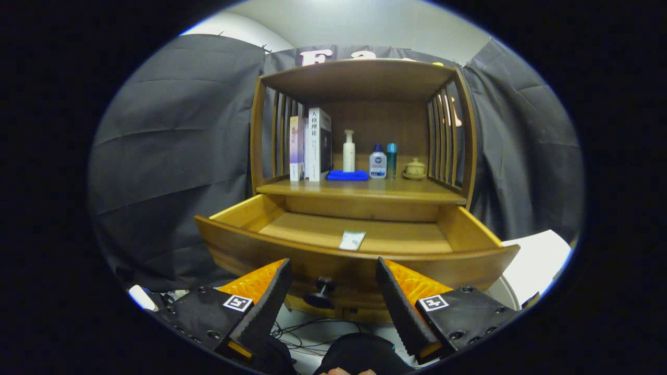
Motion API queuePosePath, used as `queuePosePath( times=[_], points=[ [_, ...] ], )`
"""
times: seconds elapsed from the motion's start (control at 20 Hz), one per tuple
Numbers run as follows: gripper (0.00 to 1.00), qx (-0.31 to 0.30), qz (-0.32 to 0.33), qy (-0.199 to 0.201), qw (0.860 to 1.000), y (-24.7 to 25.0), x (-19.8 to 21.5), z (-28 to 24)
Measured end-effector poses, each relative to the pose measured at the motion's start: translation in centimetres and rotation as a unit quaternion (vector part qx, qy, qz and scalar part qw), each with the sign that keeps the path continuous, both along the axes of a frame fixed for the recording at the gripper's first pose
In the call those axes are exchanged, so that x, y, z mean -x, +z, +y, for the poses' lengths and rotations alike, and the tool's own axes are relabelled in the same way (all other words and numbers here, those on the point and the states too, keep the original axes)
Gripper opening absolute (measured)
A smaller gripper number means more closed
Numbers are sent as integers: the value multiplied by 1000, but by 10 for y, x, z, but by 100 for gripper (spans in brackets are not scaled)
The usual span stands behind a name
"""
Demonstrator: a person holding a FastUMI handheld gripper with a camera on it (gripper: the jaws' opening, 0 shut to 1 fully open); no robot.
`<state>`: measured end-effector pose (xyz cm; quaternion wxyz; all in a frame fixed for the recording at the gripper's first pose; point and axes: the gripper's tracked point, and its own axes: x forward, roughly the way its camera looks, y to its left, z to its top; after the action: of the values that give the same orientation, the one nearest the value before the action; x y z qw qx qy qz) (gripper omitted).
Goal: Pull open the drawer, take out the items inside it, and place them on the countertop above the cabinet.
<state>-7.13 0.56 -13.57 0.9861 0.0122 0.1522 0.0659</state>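
Observation:
The wooden drawer stands pulled out toward me, its dark round knob on the front panel between my fingers and slightly beyond them. Inside, on the drawer floor, lies a small flat pale packet, near the front wall. Above the drawer runs the countertop of the cabinet. My gripper is open, fingers spread to either side of the knob, holding nothing and touching nothing.
On the countertop stand two books, a white pump bottle, a blue folded cloth, a small bottle with a blue cap, a teal tube and a lidded ceramic jar. Cables lie on the floor below the drawer.

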Motion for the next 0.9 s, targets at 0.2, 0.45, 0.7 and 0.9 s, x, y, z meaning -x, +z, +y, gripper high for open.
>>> queuePosePath(
  times=[0.2, 0.45, 0.7, 0.9],
  points=[
    [100, 6, -12, -4, 1000, 40, -32, -12],
    [100, 8, 12, 12, 1000, 63, -80, -14],
    [100, 18, 89, 45, 995, 46, -123, -4],
    [100, 11, 179, 73, 981, 12, -142, 6]
  ],
)
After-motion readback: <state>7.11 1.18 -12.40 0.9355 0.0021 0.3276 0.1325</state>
